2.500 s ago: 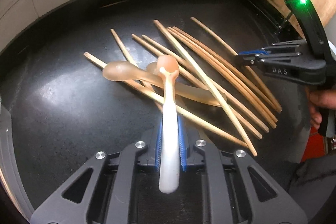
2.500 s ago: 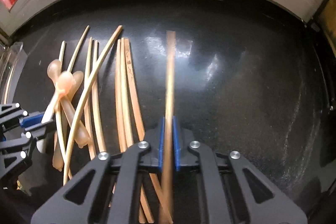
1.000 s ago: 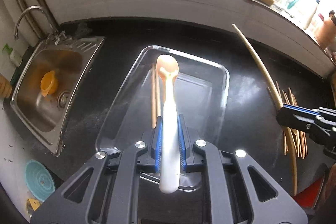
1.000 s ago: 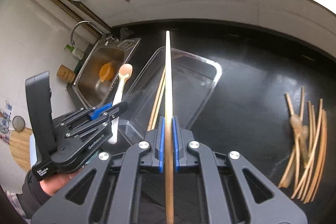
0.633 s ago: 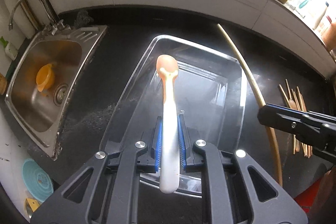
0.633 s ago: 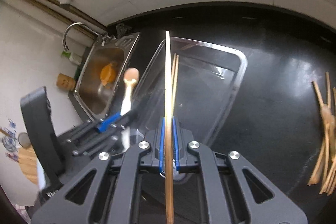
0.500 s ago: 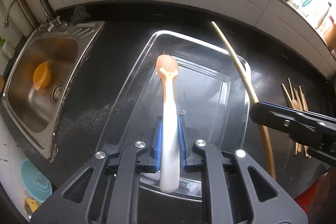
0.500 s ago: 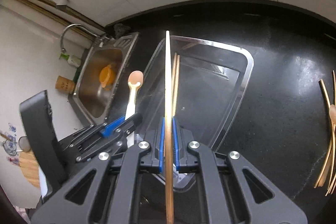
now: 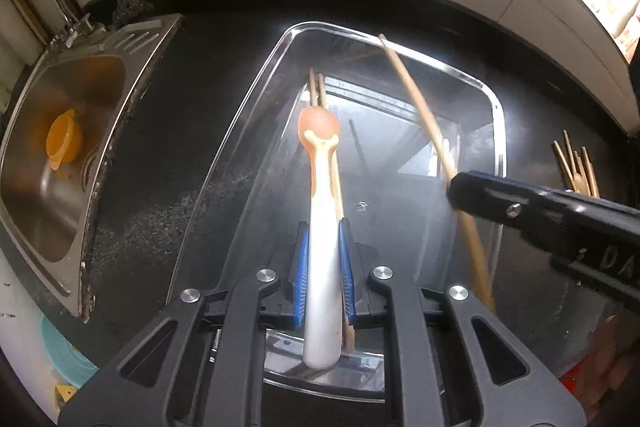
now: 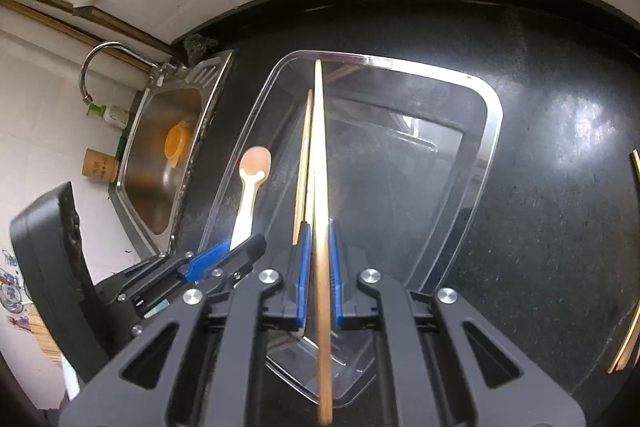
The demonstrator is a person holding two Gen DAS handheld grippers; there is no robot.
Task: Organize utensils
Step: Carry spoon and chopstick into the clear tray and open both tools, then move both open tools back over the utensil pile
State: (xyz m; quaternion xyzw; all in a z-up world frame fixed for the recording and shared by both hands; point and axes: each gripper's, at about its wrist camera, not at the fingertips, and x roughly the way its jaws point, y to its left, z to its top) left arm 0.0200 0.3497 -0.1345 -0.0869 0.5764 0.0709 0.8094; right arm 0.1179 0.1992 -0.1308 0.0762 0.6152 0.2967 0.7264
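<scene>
**Spoon and chopstick held over the clear tray**

Left gripper (image 9: 323,267) is clamped on a baby spoon (image 9: 320,227), its blue pads pressed against the white handle from both sides. The spoon runs straight ahead along the fingers, its orange-pink bowl at the far end, hanging above the clear plastic tray (image 9: 256,95) that lies directly in front of and below the gripper. Two chopsticks (image 9: 318,89) lie on the tray floor just beyond the spoon's bowl, side by side and roughly in line with the spoon.

Right gripper (image 10: 318,267) is closed on a single wooden chopstick (image 10: 319,155), which passes between its blue pads and points forward over the same tray, its tip reaching about as far as the tray's far rim. The pair in the tray sits just to the left of the held stick. In the left wrist view this gripper enters from the right, with its chopstick slanting across the tray's right half.

Further left of both grippers a steel sink (image 9: 48,227) is set into the black countertop (image 10: 560,187), with an orange strainer (image 9: 64,139) in the basin. More loose chopsticks (image 9: 576,167) lie on the counter well off to the right of the tray.
</scene>
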